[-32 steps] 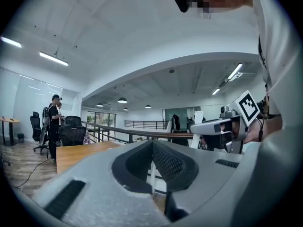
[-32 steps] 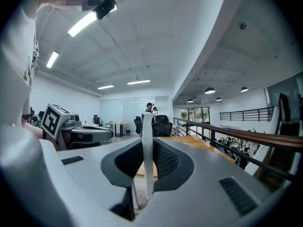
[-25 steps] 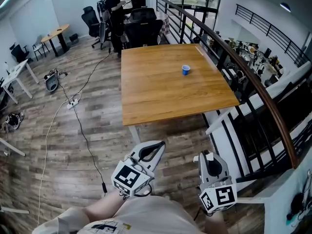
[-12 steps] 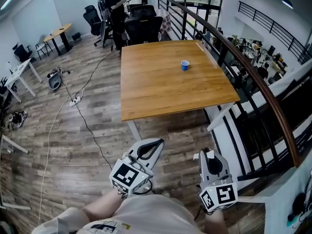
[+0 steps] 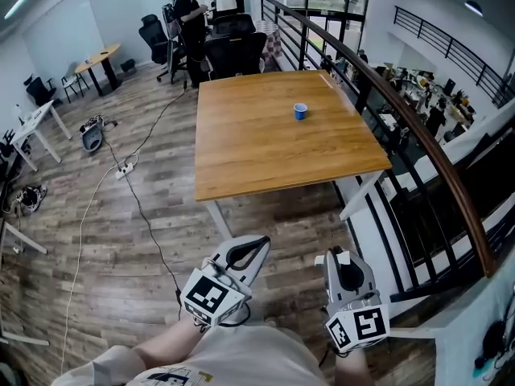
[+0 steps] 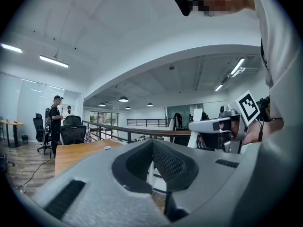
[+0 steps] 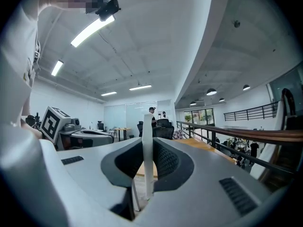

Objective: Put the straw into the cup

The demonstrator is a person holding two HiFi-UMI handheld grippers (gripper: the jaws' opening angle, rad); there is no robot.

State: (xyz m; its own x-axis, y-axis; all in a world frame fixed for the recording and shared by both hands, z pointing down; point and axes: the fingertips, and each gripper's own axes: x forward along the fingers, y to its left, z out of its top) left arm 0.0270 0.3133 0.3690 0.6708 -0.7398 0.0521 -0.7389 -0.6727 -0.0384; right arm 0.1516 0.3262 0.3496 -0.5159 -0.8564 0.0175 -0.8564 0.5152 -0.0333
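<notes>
A small blue cup (image 5: 300, 112) stands on the far right part of the wooden table (image 5: 257, 155); it shows as a tiny speck (image 6: 107, 147) in the left gripper view. Both grippers hang well short of the table's near edge, over the floor. My right gripper (image 5: 339, 256) is shut on a white straw (image 7: 147, 150), which stands upright between its jaws. My left gripper (image 5: 259, 241) has its jaws together with nothing in them. Each gripper sees the other beside it: the right gripper (image 6: 215, 126) and the left gripper (image 7: 71, 126).
A black railing with a wooden handrail (image 5: 418, 151) runs along the table's right side. Cables (image 5: 133, 199) trail over the plank floor at left. Office chairs (image 5: 233, 51) and two standing people (image 5: 189, 14) are behind the table's far end.
The person and both grippers have drawn slightly nearer to the table; the table sits a bit lower and further left in the head view. The straw stays in the right gripper.
</notes>
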